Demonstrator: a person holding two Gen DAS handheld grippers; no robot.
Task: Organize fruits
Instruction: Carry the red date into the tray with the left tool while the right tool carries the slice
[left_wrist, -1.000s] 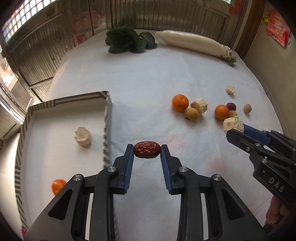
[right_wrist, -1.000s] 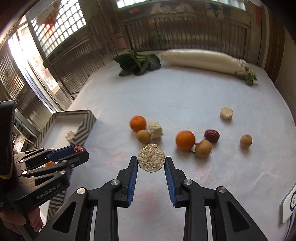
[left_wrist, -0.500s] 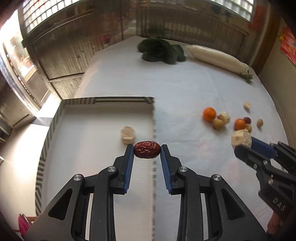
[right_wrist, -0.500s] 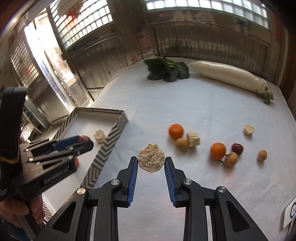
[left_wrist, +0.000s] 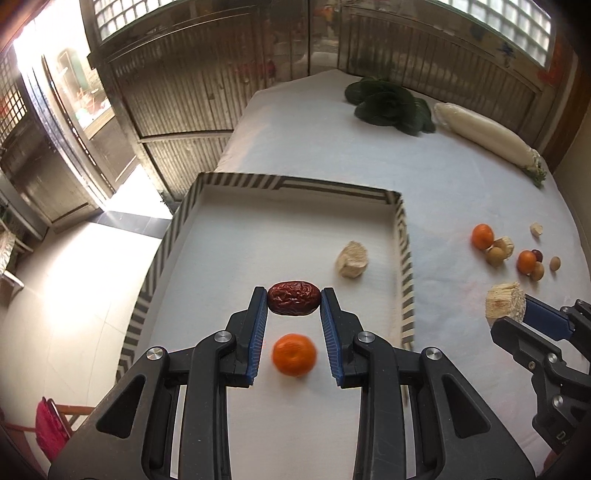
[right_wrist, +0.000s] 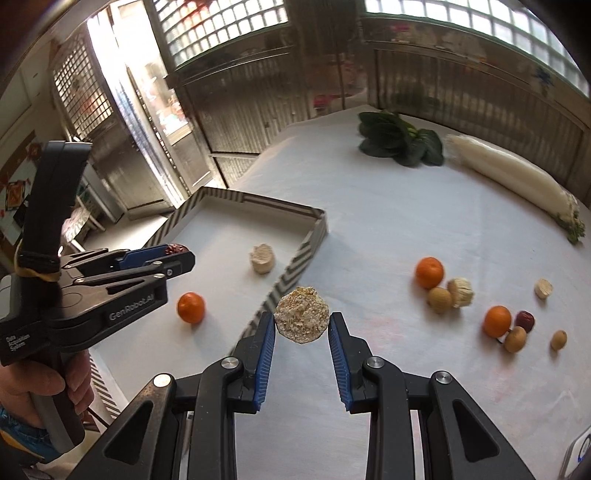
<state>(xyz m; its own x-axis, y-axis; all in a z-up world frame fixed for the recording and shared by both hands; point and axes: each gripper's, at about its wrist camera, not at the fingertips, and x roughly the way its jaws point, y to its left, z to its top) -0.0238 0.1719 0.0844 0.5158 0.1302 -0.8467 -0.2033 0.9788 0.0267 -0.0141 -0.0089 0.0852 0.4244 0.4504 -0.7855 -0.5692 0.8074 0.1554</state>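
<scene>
The left claw (left_wrist: 293, 303) grips a red jujube (left_wrist: 293, 298), now carried over the striped tray (left_wrist: 405, 258) above a tangerine (left_wrist: 294, 354) for dropping, while the right claw (right_wrist: 301, 326), pinching a corn cob slice (right_wrist: 301, 319), has neared the tray's edge above the surface (right_wrist: 388, 229).

It looked like a room in a home. Far ahead of the grippers, metal bars (right_wrist: 461, 85) ran under glass block windows (right_wrist: 229, 22). A table with a white cloth (left_wrist: 314, 125) held leafy greens (left_wrist: 388, 107) and a long white radish (left_wrist: 484, 133). A doorway (right_wrist: 155, 96) opened off to the left.
</scene>
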